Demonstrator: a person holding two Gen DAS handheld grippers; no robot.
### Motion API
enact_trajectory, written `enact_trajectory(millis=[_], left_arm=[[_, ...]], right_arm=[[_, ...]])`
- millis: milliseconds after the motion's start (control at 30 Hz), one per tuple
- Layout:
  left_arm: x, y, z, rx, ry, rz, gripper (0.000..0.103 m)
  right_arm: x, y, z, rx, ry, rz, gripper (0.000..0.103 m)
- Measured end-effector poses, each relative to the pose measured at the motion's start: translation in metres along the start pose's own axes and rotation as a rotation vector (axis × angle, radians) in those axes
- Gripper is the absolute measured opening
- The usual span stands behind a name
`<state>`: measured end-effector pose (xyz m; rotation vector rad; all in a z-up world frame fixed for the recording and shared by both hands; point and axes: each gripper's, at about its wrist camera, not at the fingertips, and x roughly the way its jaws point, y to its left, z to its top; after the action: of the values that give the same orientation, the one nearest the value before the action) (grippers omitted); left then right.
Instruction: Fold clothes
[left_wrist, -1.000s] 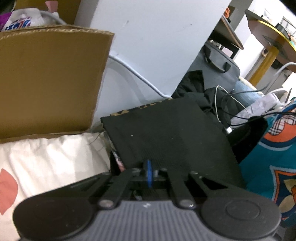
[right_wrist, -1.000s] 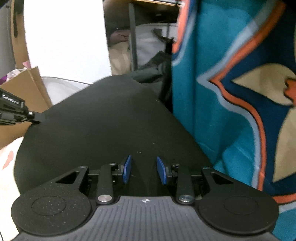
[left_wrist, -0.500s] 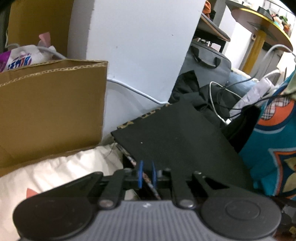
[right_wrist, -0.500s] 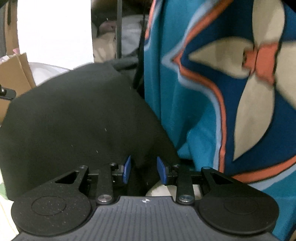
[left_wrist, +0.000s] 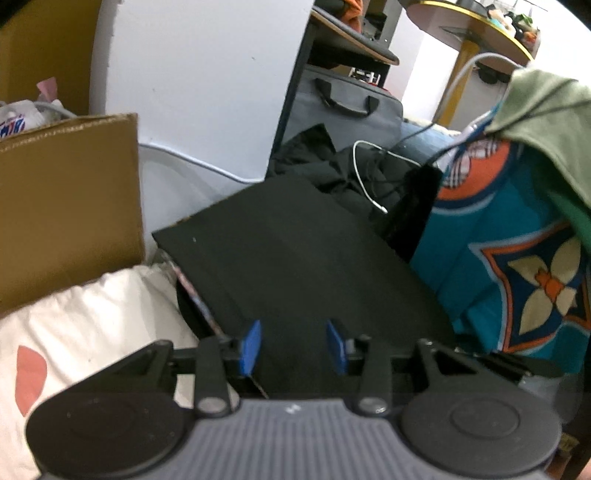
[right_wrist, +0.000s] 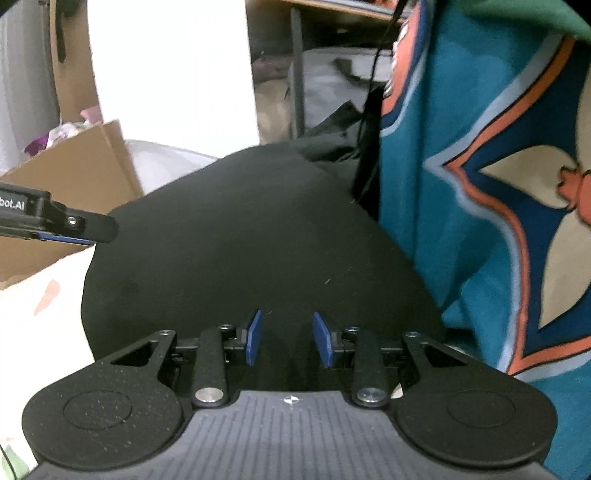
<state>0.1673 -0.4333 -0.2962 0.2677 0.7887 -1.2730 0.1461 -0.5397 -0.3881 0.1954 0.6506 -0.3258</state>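
Observation:
A folded black garment (left_wrist: 295, 266) lies flat on the white bedding (left_wrist: 92, 314); in the right wrist view it fills the middle as the same black garment (right_wrist: 240, 240). My left gripper (left_wrist: 293, 347) is open over the garment's near left edge, with nothing between its blue pads (left_wrist: 251, 347). My right gripper (right_wrist: 288, 338) is open too, low over the garment's near edge. From the right wrist view, the left gripper (right_wrist: 74, 225) reaches in over the garment's left side. A teal patterned cloth (left_wrist: 517, 277) hangs along the garment's right side, seen close as the teal cloth (right_wrist: 480, 184).
A cardboard box (left_wrist: 66, 203) stands left of the garment against a white wall. Behind lie a black heap of clothes with a white cable (left_wrist: 365, 173) and a grey bag (left_wrist: 347, 107). A green cloth (left_wrist: 546, 110) drapes over the teal one.
My left gripper's fingers went from shut at the black garment's edge to open and drew back slightly. The right gripper stayed open while its view swung right and back.

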Motion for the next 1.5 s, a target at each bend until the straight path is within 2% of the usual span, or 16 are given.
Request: enact_trajectory(millis=[100, 167, 500, 533, 700, 767, 833, 933, 1067, 1133, 1233, 1367, 1500], left_arm=[[0.005, 0.002, -0.013, -0.017, 0.012, 0.010, 0.040], [0.007, 0.005, -0.022, -0.020, 0.015, 0.030, 0.035], [-0.007, 0.020, -0.050, -0.106, 0.042, 0.057, 0.036], [-0.010, 0.022, -0.051, -0.121, 0.044, 0.064, 0.039], [-0.031, 0.022, -0.055, -0.132, 0.073, 0.127, 0.068], [-0.041, 0.024, -0.057, -0.160, 0.082, 0.135, 0.082], [-0.051, 0.028, -0.060, -0.189, 0.102, 0.132, 0.091], [-0.063, 0.038, -0.064, -0.225, 0.158, 0.154, 0.092], [-0.089, 0.059, -0.064, -0.293, 0.201, 0.190, 0.096], [-0.105, 0.068, -0.062, -0.307, 0.225, 0.227, 0.097], [-0.130, 0.084, -0.052, -0.310, 0.271, 0.265, 0.097], [-0.174, 0.099, -0.031, -0.295, 0.240, 0.302, 0.099], [-0.210, 0.108, -0.012, -0.336, 0.236, 0.355, 0.100]], right_arm=[[0.006, 0.005, -0.001, -0.001, 0.019, 0.005, 0.038], [0.004, 0.008, -0.005, 0.004, 0.033, 0.004, 0.038], [-0.004, 0.004, -0.018, 0.035, 0.088, -0.008, 0.039], [-0.005, 0.004, -0.017, 0.044, 0.092, -0.008, 0.040], [-0.016, 0.009, -0.010, 0.084, 0.104, 0.008, 0.064], [-0.018, 0.016, -0.007, 0.074, 0.119, 0.024, 0.071], [-0.020, 0.022, -0.005, 0.066, 0.140, 0.045, 0.075], [-0.023, 0.030, -0.001, 0.060, 0.157, 0.067, 0.078], [-0.028, 0.036, 0.009, 0.093, 0.191, 0.071, 0.092], [-0.031, 0.037, 0.016, 0.135, 0.234, 0.093, 0.094], [-0.041, 0.043, 0.032, 0.133, 0.271, 0.104, 0.098], [-0.055, 0.051, 0.055, 0.116, 0.315, 0.115, 0.098], [-0.070, 0.060, 0.077, 0.099, 0.359, 0.125, 0.098]])
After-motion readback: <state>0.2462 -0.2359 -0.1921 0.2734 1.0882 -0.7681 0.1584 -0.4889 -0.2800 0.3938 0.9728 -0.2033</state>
